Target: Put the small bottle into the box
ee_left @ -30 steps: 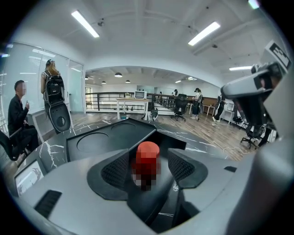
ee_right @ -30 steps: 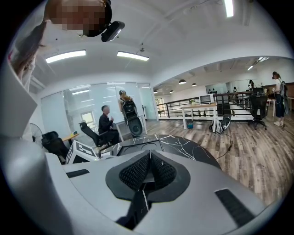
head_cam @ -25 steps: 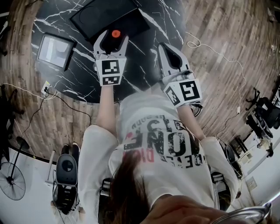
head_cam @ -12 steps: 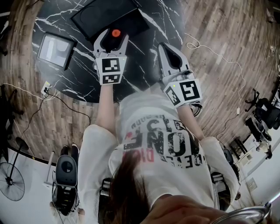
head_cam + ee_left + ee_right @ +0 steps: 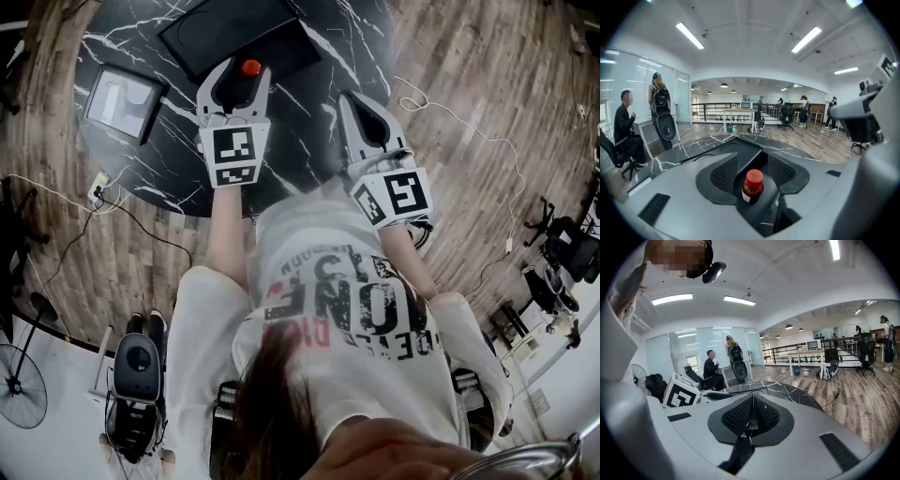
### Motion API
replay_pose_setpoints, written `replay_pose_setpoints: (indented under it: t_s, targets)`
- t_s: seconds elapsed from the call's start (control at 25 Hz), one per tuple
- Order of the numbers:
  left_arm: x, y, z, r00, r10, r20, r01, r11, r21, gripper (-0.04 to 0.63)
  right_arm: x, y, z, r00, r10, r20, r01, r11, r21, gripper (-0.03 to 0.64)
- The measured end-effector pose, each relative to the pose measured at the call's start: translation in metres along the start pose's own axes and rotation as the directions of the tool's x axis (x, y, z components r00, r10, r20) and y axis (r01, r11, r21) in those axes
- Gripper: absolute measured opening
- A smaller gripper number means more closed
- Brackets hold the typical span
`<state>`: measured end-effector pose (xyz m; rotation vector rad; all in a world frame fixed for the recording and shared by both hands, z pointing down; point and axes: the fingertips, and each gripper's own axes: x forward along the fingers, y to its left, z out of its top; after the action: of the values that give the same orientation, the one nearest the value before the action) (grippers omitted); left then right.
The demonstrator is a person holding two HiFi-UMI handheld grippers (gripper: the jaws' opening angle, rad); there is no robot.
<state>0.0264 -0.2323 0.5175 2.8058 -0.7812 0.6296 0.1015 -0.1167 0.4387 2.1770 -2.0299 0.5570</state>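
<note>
While I watch through the head camera, the black marbled table (image 5: 309,131) fills the top of the picture. At its left side sits a square box (image 5: 120,103) with a dark rim and a pale inside. Just right of it, my left gripper (image 5: 240,77) reaches out over the table with its marker cube toward me. The small bottle (image 5: 752,186), red-capped, stands upright between its jaws, by the near edge of a black tray (image 5: 225,33) that lies farther back. Those jaws have just been closing in on the bottle. From that gripper's own camera, though, I see a dark gap between the bottle and the ribbed pads (image 5: 725,173) on either side, so they are not pressing on it. The bottle is well apart from the box. Farther right, my right gripper (image 5: 751,401) hangs over the table's right part with its jaws shut tight together and nothing between them. Beyond it, a pale cable (image 5: 469,117) trails across the wooden floor (image 5: 487,56).
</note>
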Motion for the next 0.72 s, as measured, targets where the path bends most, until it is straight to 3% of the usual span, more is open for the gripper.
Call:
replay_pose_setpoints:
  t_s: [0.36, 0.72]
  targets:
    - [-0.021, 0.003, 0.021, 0.998, 0.03, 0.062, -0.031, 0.999, 0.015, 0.152, -0.011, 0.009, 0.01, 0.999, 0.018, 0.038, -0.017, 1.0, -0.022, 0.002]
    - [-0.036, -0.002, 0.031, 0.994, 0.045, 0.099, -0.048, 0.999, 0.022, 0.047, -0.025, 0.014, 0.011, 0.999, 0.012, 0.042, -0.01, 0.999, -0.037, 0.002]
